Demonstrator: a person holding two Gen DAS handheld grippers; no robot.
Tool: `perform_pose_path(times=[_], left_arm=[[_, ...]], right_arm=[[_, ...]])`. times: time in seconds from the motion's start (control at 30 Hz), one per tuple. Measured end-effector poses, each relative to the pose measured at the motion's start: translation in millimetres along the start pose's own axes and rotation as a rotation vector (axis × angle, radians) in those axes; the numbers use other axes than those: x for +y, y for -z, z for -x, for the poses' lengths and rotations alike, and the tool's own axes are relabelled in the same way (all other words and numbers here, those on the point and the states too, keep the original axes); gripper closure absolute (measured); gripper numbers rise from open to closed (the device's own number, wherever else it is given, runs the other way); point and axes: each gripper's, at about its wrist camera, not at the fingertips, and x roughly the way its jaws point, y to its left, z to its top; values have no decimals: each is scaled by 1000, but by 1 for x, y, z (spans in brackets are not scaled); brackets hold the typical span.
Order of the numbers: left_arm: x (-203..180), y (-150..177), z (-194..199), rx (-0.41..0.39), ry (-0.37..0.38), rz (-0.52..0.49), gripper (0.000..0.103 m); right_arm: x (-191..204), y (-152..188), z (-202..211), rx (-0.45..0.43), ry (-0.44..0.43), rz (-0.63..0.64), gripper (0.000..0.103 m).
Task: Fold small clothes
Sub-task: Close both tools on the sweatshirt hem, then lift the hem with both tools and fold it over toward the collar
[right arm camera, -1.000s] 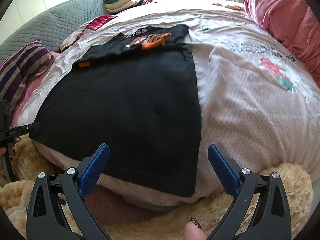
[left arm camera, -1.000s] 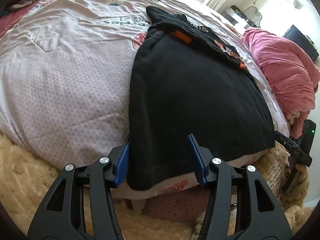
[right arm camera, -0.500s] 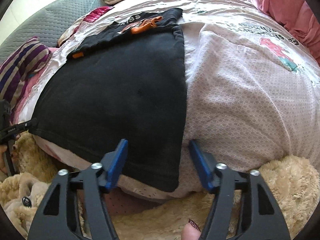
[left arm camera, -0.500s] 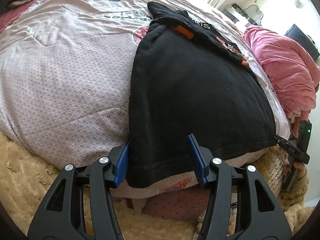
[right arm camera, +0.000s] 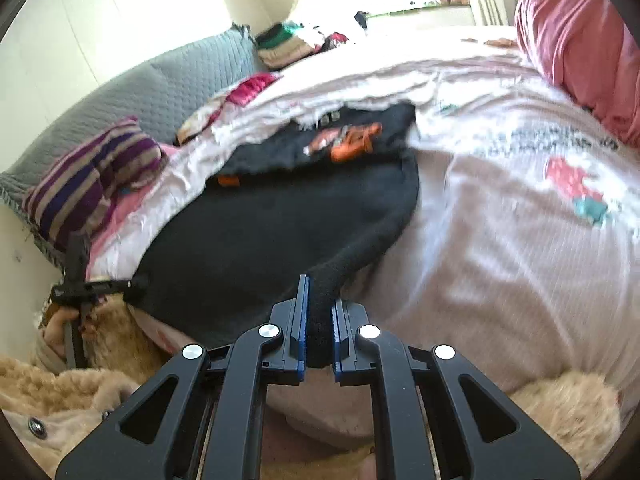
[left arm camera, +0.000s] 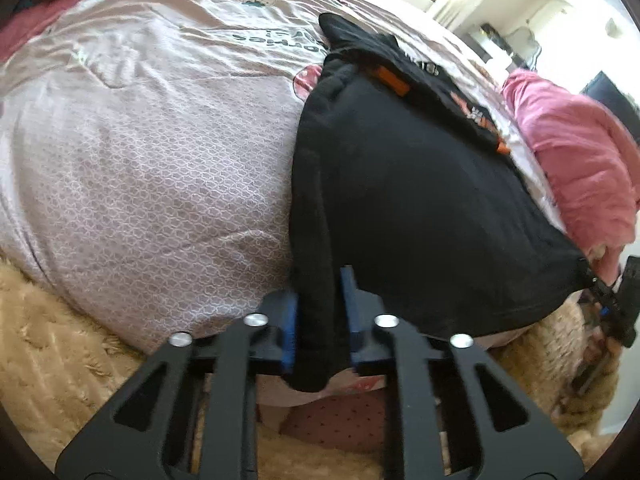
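We see the black shirt (left arm camera: 420,208) spread across the bed (left arm camera: 140,184), its hem at the near edge. Our left tongs (left arm camera: 320,312) have just closed on its near left corner, and our right tongs (right arm camera: 319,328) on its near right corner, lifting it.

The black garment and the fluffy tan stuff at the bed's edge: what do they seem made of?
Black garment: soft matte knit, probably cotton jersey; it bunches limply between the gripper pads. Fluffy tan stuff: long-pile plush, likely synthetic fleece or faux fur, judging by its shaggy tufts.
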Motion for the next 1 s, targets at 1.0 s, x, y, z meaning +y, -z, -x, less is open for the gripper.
perform_pose_path(times=[1.0], left_arm=[[-40,-126,53,-307,105,-56,100]], right_arm=[[-5,-103,-5,-248,122,4,95]])
